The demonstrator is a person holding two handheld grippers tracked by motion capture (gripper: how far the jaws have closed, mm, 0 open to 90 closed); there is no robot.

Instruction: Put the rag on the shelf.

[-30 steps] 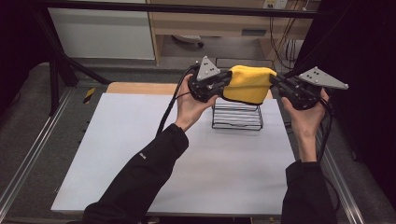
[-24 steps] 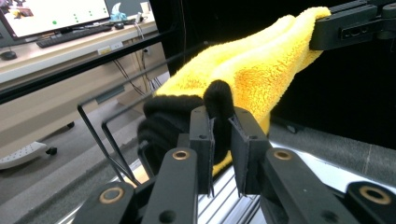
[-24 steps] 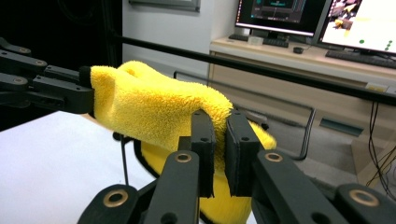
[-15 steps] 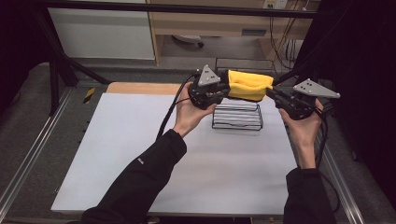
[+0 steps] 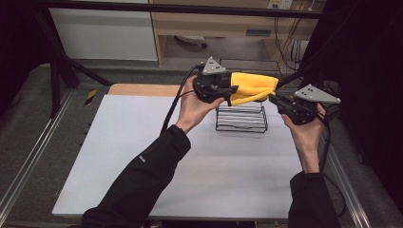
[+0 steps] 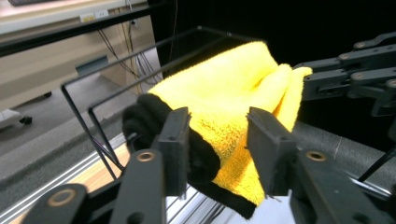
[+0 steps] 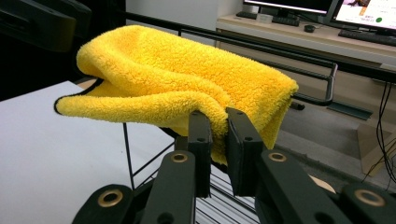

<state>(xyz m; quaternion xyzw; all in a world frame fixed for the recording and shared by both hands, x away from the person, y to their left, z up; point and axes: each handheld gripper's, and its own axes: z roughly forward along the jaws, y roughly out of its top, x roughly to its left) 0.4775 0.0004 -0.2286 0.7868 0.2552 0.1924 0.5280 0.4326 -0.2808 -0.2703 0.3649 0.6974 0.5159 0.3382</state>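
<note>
- Lowered since the earlier frame: yellow cloth now drapes the wire rack at the desk's one o'clock.
- Your right gripper fingers clench the cloth's edge.
- Your left gripper fingers stand released.
- Remaining, likely: release right, withdraw.

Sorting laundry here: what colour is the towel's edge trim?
Black, on the yellow towel; clearest in the right gripper view.

In the high view the yellow cloth covers the top of the black wire rack, at twelve o'clock on the table. The left gripper hides the cloth's left end. In the right gripper view the rack's base is cut off at six o'clock.
</note>
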